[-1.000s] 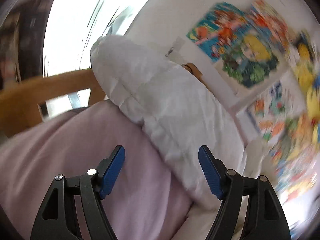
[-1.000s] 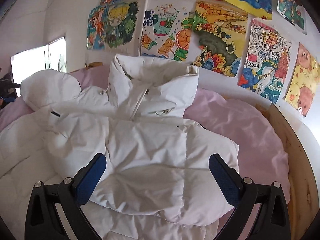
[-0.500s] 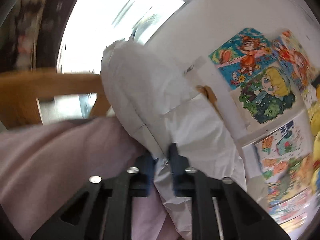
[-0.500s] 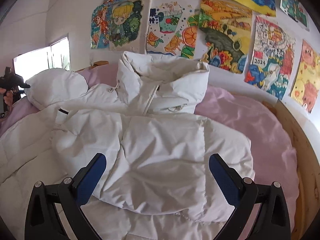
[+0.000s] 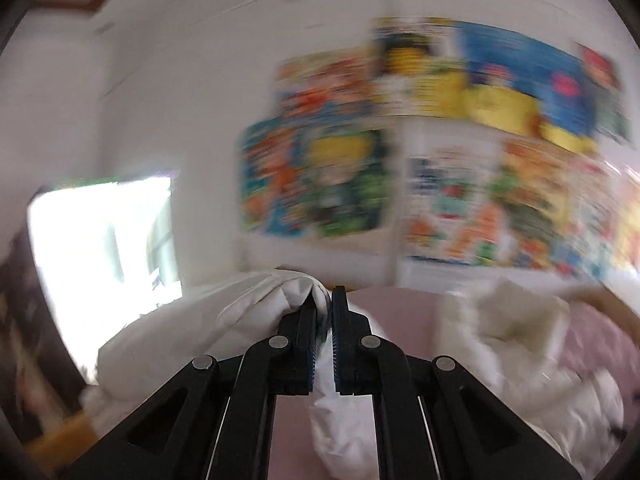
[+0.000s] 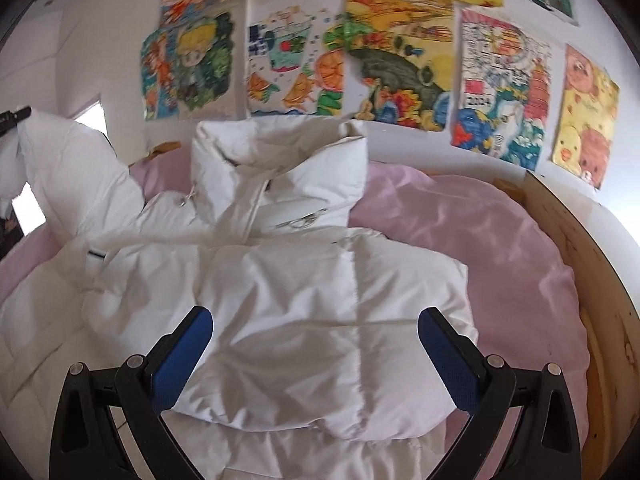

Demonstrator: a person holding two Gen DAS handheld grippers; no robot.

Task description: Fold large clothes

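The left gripper (image 5: 325,312) pinches the puffy white jacket's (image 6: 304,280) sleeve (image 5: 256,300) (quilted, crinkled), while the right gripper (image 6: 314,336) hangs wide apart above the pink sheet (image 6: 500,248).

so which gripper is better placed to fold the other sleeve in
Left. The left gripper is shut on the white puffer jacket's sleeve; the right gripper hangs open over the jacket body.

Around the white puffer jacket (image 6: 280,300), bare pink bedsheet (image 6: 460,232) to its right leaves a gripper room to pass, hemmed farther right by the wooden bed frame (image 6: 600,280) and behind by the wall of drawings (image 6: 392,60).
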